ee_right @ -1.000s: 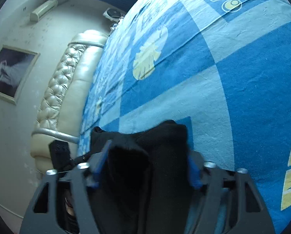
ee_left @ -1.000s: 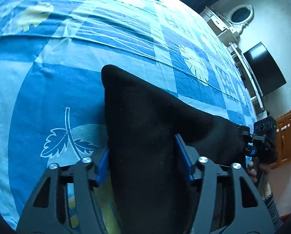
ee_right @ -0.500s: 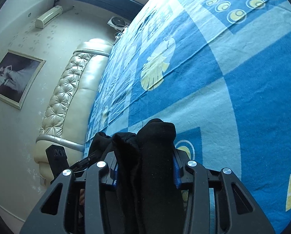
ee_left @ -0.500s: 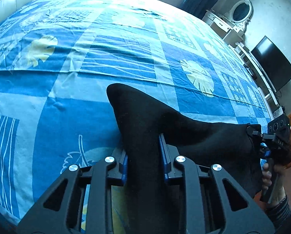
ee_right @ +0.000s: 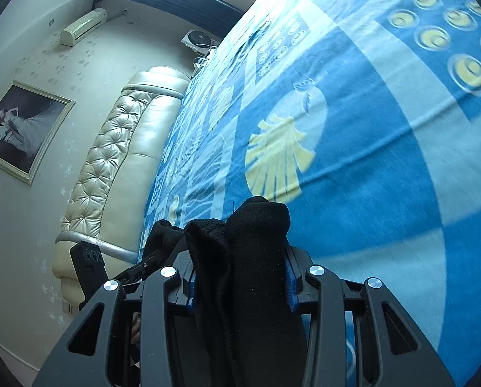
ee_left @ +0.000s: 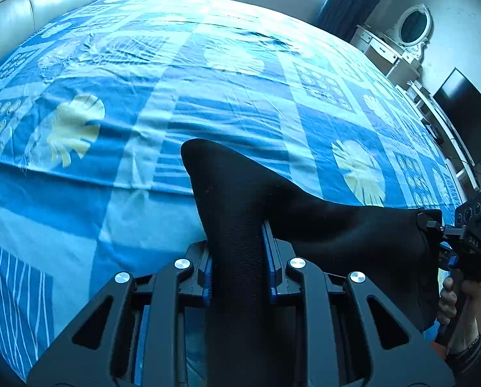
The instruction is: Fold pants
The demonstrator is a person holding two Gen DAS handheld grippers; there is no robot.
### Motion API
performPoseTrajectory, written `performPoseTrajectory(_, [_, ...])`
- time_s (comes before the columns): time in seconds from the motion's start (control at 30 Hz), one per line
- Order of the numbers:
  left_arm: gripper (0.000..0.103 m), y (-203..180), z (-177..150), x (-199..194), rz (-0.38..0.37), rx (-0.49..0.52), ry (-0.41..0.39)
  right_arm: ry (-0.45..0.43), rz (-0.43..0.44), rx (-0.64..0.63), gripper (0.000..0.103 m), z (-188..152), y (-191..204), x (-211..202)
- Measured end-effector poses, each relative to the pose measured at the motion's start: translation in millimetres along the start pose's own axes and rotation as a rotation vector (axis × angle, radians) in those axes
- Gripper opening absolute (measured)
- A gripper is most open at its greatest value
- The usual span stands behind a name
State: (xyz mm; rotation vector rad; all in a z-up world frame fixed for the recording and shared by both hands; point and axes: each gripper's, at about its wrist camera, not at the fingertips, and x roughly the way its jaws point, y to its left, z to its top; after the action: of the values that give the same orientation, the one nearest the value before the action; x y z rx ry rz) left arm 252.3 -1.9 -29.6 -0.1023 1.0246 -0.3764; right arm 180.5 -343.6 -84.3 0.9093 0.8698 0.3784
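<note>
The black pants (ee_left: 321,222) hang stretched between my two grippers above the blue patterned bed (ee_left: 117,193). My left gripper (ee_left: 237,251) is shut on one bunched edge of the pants, whose tip sticks up past the fingers. My right gripper (ee_right: 240,277) is shut on the other bunched edge of the pants (ee_right: 256,235). The right gripper also shows in the left wrist view (ee_left: 447,238) at the far right, held by a hand. The left gripper shows in the right wrist view (ee_right: 137,267) at the lower left.
A padded cream headboard (ee_right: 111,174) runs along the bed's left side. A white dresser with an oval mirror (ee_left: 411,32) and a dark TV (ee_left: 466,113) stand beyond the right edge. A framed picture (ee_right: 17,129) hangs on the wall.
Both grippers went from wide open around the pants to shut on them. They then rose with the cloth, so more of the bed and room shows.
</note>
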Motion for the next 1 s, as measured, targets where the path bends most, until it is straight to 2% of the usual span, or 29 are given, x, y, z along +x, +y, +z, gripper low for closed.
performPoseTrajectory(0.2, [0.024, 14.5, 10.7, 20.5, 0.008, -0.018, 0.028, 0.024, -0.028, 0.041, 0.04, 10.4, -16.4, 20.8])
performPoseTrajectory(0.4, [0.027, 13.6, 4.9, 26.3, 0.023, 0.001, 0.014, 0.038, 0.006, 0.09, 0.04, 9.0, -35.1, 21.0])
performPoseTrajectory(0.87, [0.032, 17.5, 1.4, 32.3, 0.007, -0.004, 0.019, 0.037, 0.028, 0.098, 0.038, 6.6, -41.0, 20.1])
performPoseTrajectory(0.93, [0.035, 18.9, 2.6, 31.8, 0.0, -0.011, 0.031, 0.038, 0.033, 0.104, 0.041, 7.5, -37.6, 19.6])
performPoseTrajectory(1.0, [0.044, 21.7, 4.0, 30.5, -0.002, -0.027, 0.043, 0.038, 0.045, 0.113, 0.048, 7.7, -36.6, 17.8])
